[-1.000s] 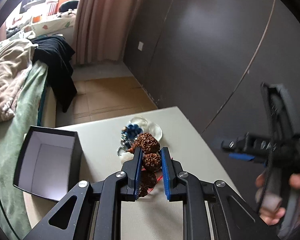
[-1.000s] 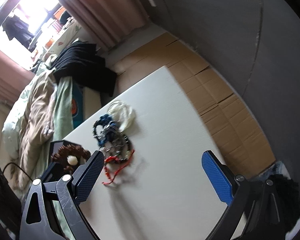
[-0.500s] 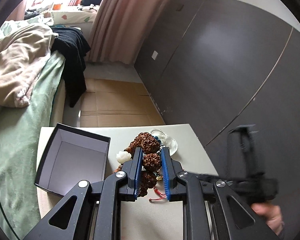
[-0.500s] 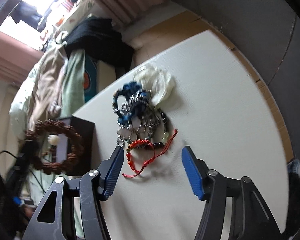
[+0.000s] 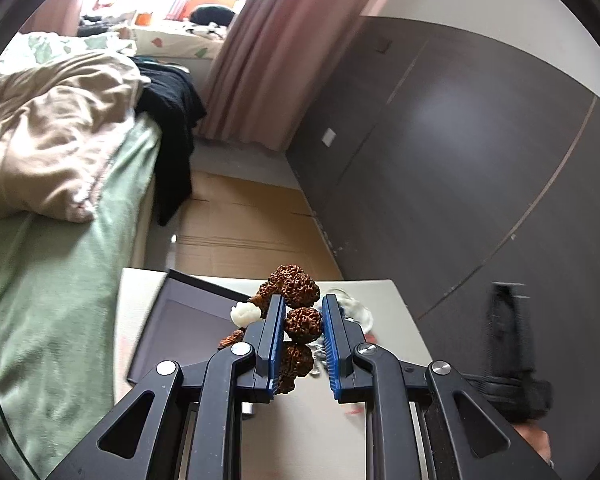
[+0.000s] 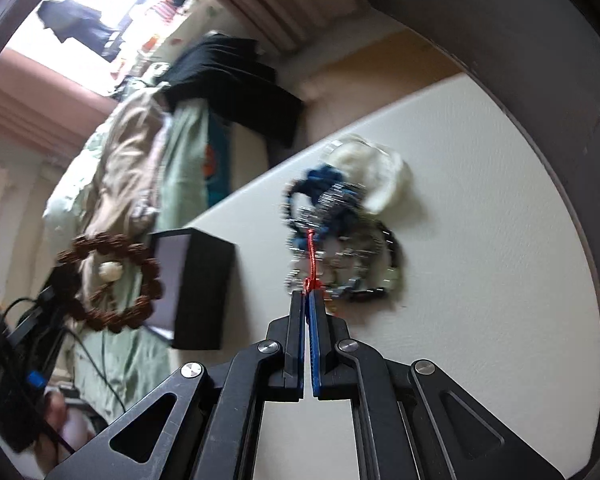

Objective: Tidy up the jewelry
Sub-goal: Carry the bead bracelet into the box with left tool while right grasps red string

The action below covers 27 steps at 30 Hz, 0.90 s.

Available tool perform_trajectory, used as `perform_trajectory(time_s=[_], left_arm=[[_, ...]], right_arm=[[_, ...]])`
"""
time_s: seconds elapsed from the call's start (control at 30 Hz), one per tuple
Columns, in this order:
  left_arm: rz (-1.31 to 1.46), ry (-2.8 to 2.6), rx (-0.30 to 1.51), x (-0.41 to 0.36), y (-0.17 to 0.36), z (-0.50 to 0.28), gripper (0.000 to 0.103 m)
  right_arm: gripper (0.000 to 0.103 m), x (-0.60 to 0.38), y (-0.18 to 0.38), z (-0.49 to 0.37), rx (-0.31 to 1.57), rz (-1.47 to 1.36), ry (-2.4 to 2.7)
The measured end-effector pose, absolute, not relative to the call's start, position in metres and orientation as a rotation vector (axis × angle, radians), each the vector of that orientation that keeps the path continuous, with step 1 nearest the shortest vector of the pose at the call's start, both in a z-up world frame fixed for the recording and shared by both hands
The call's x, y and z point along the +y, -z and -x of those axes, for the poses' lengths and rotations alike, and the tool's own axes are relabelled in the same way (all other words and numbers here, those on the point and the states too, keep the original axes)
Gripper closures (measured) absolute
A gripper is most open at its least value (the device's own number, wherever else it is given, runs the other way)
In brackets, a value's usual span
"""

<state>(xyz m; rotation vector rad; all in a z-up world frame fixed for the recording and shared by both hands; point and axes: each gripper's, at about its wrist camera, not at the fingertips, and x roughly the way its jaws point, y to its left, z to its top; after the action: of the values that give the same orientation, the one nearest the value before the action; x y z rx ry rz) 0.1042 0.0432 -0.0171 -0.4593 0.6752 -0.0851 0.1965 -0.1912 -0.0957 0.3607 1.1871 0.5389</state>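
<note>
Two bracelets mid-transfer toward the box

Left gripper (image 5: 302, 326) clamps the brown seed bracelet (image 5: 296, 292); right gripper (image 6: 309, 300) pinches the red cord bracelet (image 6: 311, 256). Next, I judge: lower it into the black box (image 5: 188, 324) at nine o'clock.

A brown bead bracelet (image 5: 298, 314) with rough, knobbly beads and one white bead is held above an open dark box (image 6: 198, 288) with a pale interior. A tangled pile of jewelry (image 6: 340, 240) lies on the white table. A red cord bracelet (image 6: 311, 264) is drawn taut from the pile.
</note>
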Motion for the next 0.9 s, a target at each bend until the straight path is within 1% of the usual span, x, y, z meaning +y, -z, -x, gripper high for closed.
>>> perform_trajectory(time_s=[0.27, 0.33, 0.37, 0.4, 0.43, 0.47, 0.5, 0.53, 0.9], left_arm=[[0.504, 0.017, 0.658, 0.064, 0.023, -0.103, 0.084], [0.495, -0.026, 0.665, 0.064, 0.023, -0.104, 0.081], [0.485, -0.033, 0.67, 0.064, 0.022, -0.105, 0.077], [0.474, -0.042, 0.675, 0.064, 0.022, -0.105, 0.066], [0.464, -0.056, 0.676, 0.063, 0.021, -0.105, 0.057], [0.462, -0.064, 0.668, 0.064, 0.021, -0.104, 0.039], [0.465, -0.072, 0.656, 0.066, 0.021, -0.103, 0.025], [0.468, -0.081, 0.636, 0.068, 0.019, -0.1, 0.022], [0.526, -0.136, 0.623, 0.093, 0.016, -0.095, 0.021]], right_arm=[[0.099, -0.176, 0.085, -0.19, 1.132, -0.375, -0.605], [0.099, -0.178, 0.086, -0.188, 1.135, -0.367, -0.61], [0.099, -0.176, 0.086, -0.187, 1.136, -0.364, -0.612], [0.099, -0.177, 0.086, -0.187, 1.136, -0.363, -0.613], [0.099, -0.176, 0.085, -0.186, 1.133, -0.365, -0.616], [0.099, -0.175, 0.084, -0.186, 1.128, -0.369, -0.622], [0.099, -0.175, 0.083, -0.185, 1.122, -0.373, -0.629], [0.099, -0.175, 0.081, -0.185, 1.111, -0.381, -0.64], [0.099, -0.15, 0.055, -0.175, 0.981, -0.491, -0.817]])
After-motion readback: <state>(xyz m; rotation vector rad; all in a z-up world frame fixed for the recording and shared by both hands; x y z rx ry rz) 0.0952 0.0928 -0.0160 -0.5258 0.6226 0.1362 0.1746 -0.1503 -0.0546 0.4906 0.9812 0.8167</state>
